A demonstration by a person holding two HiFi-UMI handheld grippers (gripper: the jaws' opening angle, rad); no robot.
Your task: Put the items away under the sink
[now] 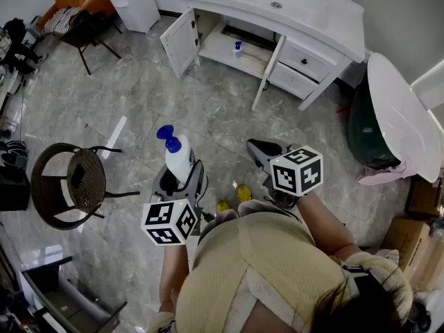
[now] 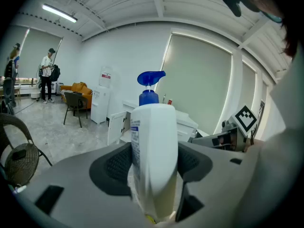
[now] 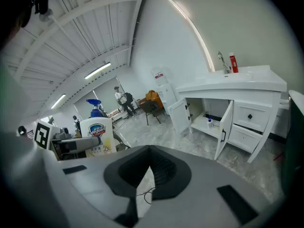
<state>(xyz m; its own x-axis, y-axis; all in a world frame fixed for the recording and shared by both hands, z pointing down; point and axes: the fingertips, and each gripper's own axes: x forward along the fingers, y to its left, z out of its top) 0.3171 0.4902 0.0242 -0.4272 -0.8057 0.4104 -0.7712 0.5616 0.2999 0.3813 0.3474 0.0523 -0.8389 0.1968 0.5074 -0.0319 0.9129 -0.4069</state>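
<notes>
Left gripper view: the left gripper (image 2: 153, 167) is clenched on a white pump bottle (image 2: 154, 137), its dark ribbed pads (image 2: 116, 163) pressing both flanks, so the bottle stands upright between the fingers with its blue pump head (image 2: 151, 78) rising above them. The right gripper view shows the right gripper (image 3: 149, 163) with its pads (image 3: 166, 167) closed against each other at the tips and nothing between them; the held bottle appears off to the left of these fingers. In the head view both grippers are carried side by side in front of the person, each tilted somewhat down over the grey marble floor (image 1: 152, 96), the bottle projecting beyond the left fingertips. To the left of the left fingers stands a round wicker chair (image 1: 69, 182); to the right of the right fingers is a dark green bin (image 1: 371, 134). Well ahead of both sets of fingertips is the white sink cabinet (image 1: 277, 19), its two doors swung open, with a small bottle (image 1: 238, 48) standing on the shelf inside. A red container (image 3: 233, 63) stands on the countertop near the tap (image 3: 221, 61).
</notes>
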